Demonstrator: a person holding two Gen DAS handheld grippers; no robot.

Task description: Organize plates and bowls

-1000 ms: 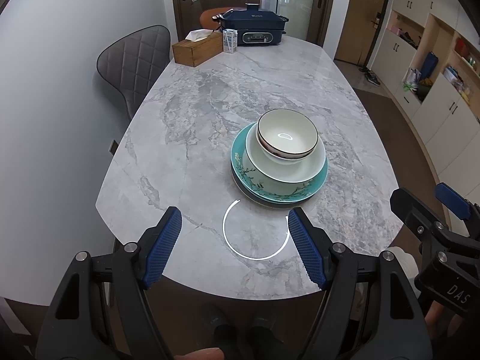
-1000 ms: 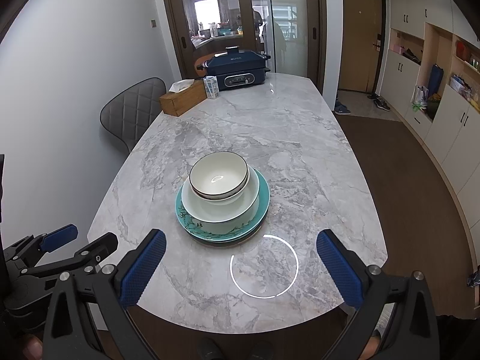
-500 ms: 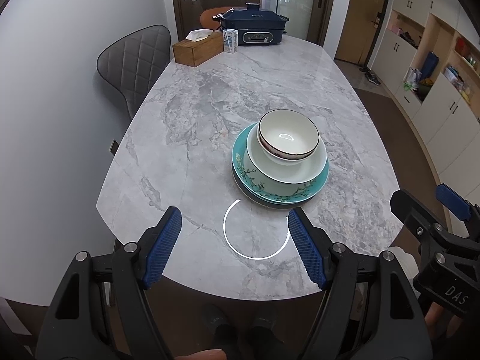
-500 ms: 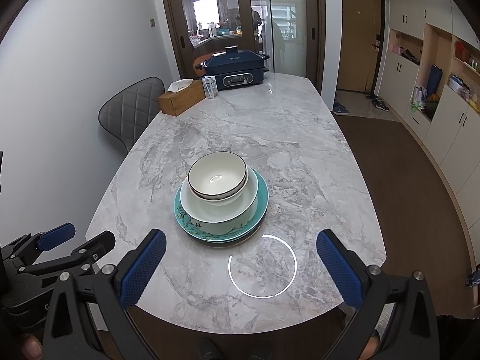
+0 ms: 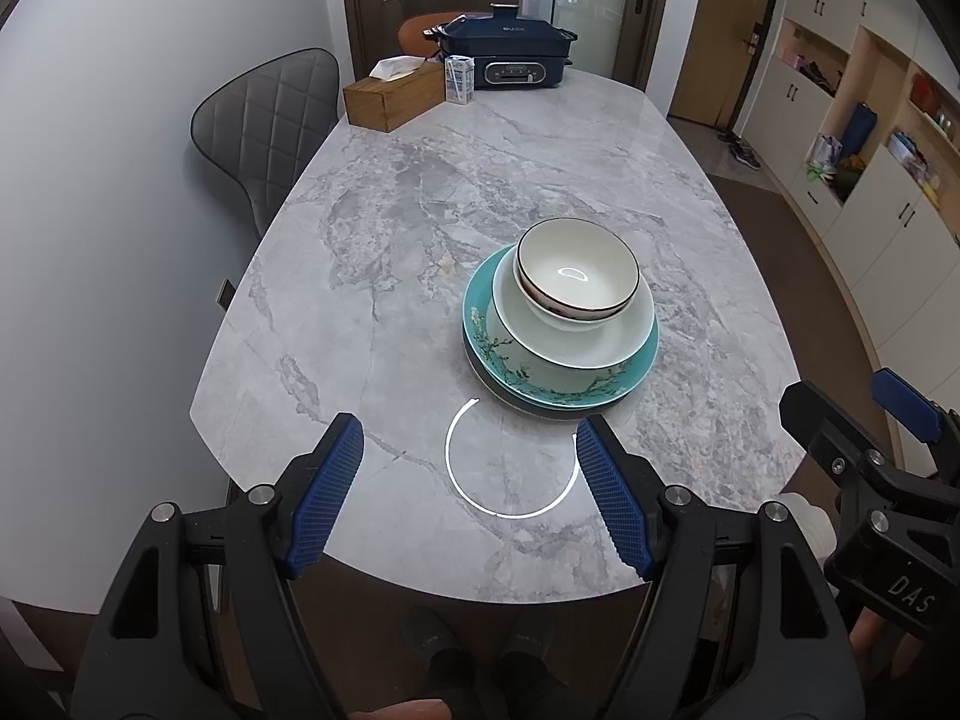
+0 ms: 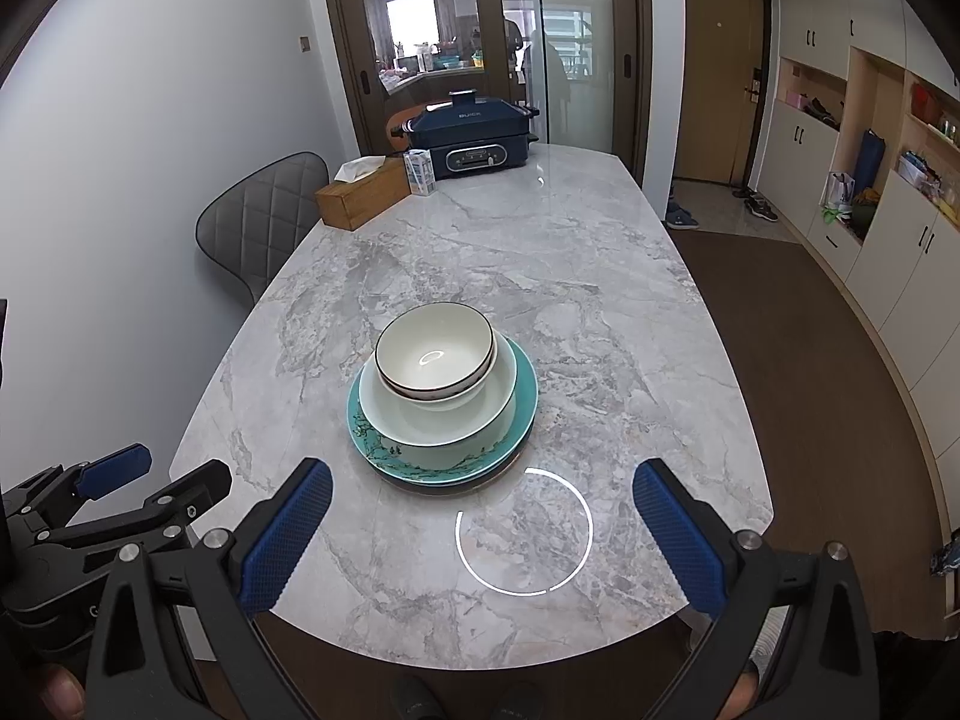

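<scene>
A stack of dishes stands near the front of the grey marble table (image 5: 420,210). A small white bowl with a dark rim (image 5: 577,269) sits in a larger white bowl (image 5: 591,342), on a teal flowered plate (image 5: 510,363) over a dark plate. The stack also shows in the right wrist view: small bowl (image 6: 433,357), white bowl (image 6: 444,420), teal plate (image 6: 420,462). My left gripper (image 5: 468,444) is open and empty, near the table's front edge, short of the stack. My right gripper (image 6: 480,498) is open and empty, wider apart, also short of the stack.
At the table's far end stand a wooden tissue box (image 5: 393,99), a small carton (image 5: 459,79) and a dark blue electric cooker (image 5: 504,57). A grey quilted chair (image 5: 264,126) is at the left. Cabinets and shelves (image 5: 852,138) line the right wall.
Both grippers have stayed open and almost still. The view from the right gripper has drifted slightly, so the stack sits a little further left in it.
</scene>
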